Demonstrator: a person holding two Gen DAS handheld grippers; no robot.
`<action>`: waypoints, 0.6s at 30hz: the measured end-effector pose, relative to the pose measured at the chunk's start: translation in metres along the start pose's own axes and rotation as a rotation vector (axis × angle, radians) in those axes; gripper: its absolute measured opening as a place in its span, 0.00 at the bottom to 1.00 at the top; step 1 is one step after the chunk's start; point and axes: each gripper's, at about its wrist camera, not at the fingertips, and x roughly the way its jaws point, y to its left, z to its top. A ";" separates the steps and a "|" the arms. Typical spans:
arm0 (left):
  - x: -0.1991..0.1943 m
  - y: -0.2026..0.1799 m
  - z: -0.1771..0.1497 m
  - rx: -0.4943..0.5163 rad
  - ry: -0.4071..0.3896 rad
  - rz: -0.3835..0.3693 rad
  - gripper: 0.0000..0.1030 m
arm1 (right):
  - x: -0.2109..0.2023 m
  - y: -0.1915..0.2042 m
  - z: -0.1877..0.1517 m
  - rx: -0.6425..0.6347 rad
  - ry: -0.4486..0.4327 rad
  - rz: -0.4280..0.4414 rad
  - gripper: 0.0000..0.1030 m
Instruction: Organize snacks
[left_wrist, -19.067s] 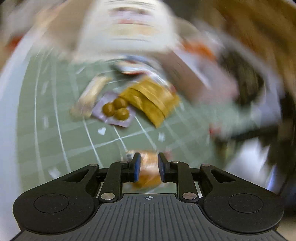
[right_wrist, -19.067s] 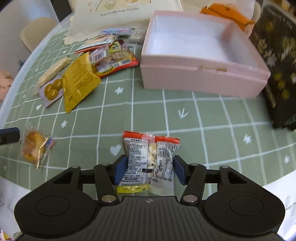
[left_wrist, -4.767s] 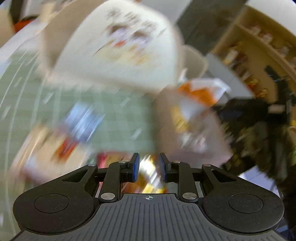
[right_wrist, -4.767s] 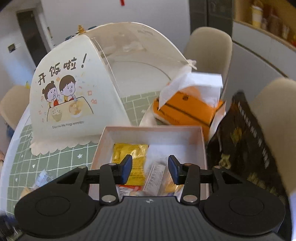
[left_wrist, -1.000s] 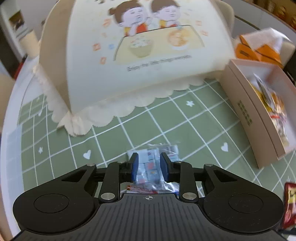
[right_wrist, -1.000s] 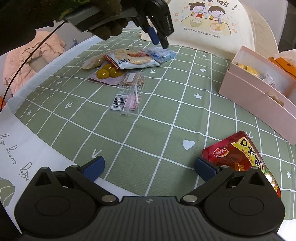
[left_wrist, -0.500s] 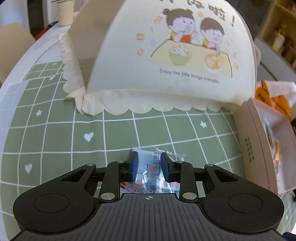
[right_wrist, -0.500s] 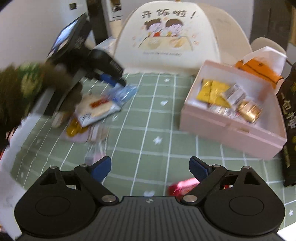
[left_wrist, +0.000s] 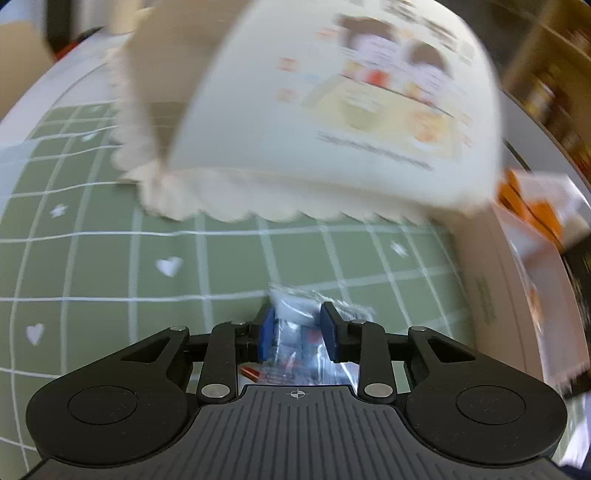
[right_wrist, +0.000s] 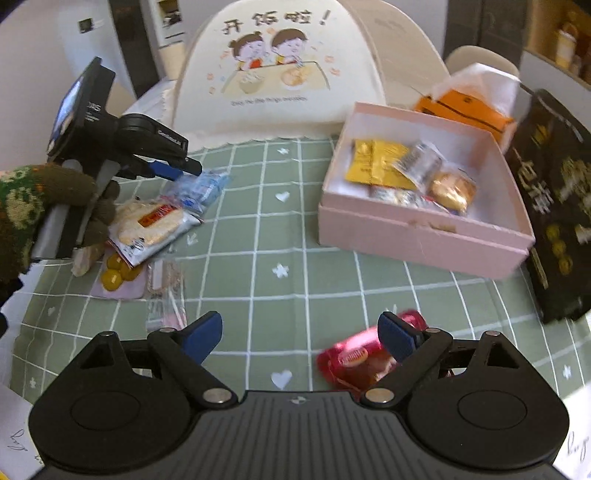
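Pinching a clear blue-printed snack packet (left_wrist: 295, 332) in the left tongs (left_wrist: 297, 325), just above the green checked worktop (right_wrist: 295, 240). Spread wide and empty, the right tongs (right_wrist: 301, 330), with a red snack pouch (right_wrist: 354, 358) below and the pink box (right_wrist: 424, 236) of snacks beyond

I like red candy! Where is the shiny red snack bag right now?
In the right wrist view, the red snack bag lies on the green checked tablecloth, low and right, just behind the open right gripper and nearer the camera than the pink box.
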 end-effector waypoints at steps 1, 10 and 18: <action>-0.001 -0.007 -0.005 0.031 0.008 -0.016 0.31 | -0.001 0.000 0.000 -0.002 -0.004 -0.008 0.89; -0.053 -0.027 -0.080 0.004 0.044 -0.204 0.25 | 0.011 0.008 0.025 -0.022 -0.058 -0.010 0.89; -0.116 -0.002 -0.120 -0.079 0.035 -0.131 0.25 | 0.085 0.059 0.059 -0.235 -0.050 0.041 0.90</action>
